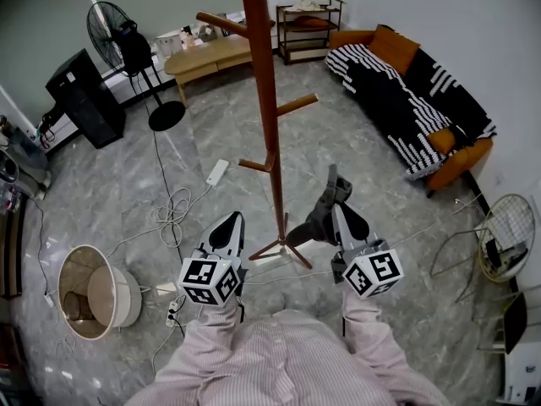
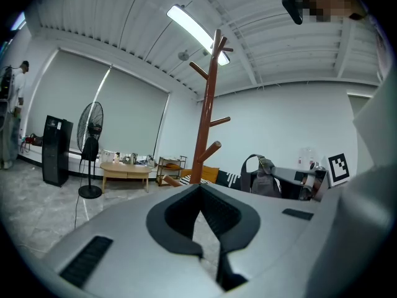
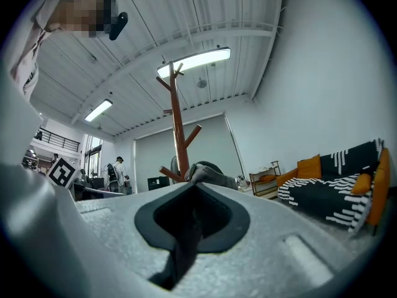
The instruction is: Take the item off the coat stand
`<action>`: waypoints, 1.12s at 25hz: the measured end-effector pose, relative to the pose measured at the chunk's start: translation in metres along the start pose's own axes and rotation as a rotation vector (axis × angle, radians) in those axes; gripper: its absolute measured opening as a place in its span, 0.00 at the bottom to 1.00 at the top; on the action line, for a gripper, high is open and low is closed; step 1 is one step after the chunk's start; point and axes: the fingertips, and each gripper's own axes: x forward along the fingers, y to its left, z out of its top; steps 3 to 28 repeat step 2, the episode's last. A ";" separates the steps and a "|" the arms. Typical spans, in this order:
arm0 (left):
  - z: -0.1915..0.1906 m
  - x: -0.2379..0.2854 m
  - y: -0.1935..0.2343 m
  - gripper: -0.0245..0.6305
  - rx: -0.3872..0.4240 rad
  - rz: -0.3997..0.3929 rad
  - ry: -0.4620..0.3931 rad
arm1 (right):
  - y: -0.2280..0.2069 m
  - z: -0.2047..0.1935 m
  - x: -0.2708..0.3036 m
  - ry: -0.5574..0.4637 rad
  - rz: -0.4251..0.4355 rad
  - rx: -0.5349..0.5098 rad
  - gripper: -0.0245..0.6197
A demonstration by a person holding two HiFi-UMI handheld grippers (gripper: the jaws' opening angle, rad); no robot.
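Note:
The brown wooden coat stand (image 1: 269, 117) rises in the middle of the head view, and its visible pegs are bare. A grey bag (image 1: 319, 223) with a dark strap hangs off the stand, just right of its foot. My right gripper (image 1: 332, 210) is shut on it. In the right gripper view the bag (image 3: 211, 175) bunches at the tips and a dark strap runs back between the jaws. My left gripper (image 1: 229, 222) is left of the stand's foot, shut with nothing in it. The left gripper view shows the stand (image 2: 208, 113) ahead and the bag (image 2: 264, 176) to its right.
Cables and a white power strip (image 1: 217, 172) lie on the grey floor left of the stand. A round basket (image 1: 89, 291) sits at the near left. A fan (image 1: 118, 39), black box (image 1: 84, 98), wooden bench (image 1: 211, 57), shelf (image 1: 308, 29), sofa (image 1: 414, 100) and wire chair (image 1: 507, 235) ring the room.

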 end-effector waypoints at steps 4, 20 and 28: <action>0.000 0.000 -0.001 0.04 -0.002 0.001 0.000 | 0.001 0.000 -0.001 -0.002 0.008 -0.009 0.06; 0.000 0.000 -0.001 0.04 -0.002 0.001 0.000 | 0.001 0.000 -0.001 -0.002 0.008 -0.009 0.06; 0.000 0.000 -0.001 0.04 -0.002 0.001 0.000 | 0.001 0.000 -0.001 -0.002 0.008 -0.009 0.06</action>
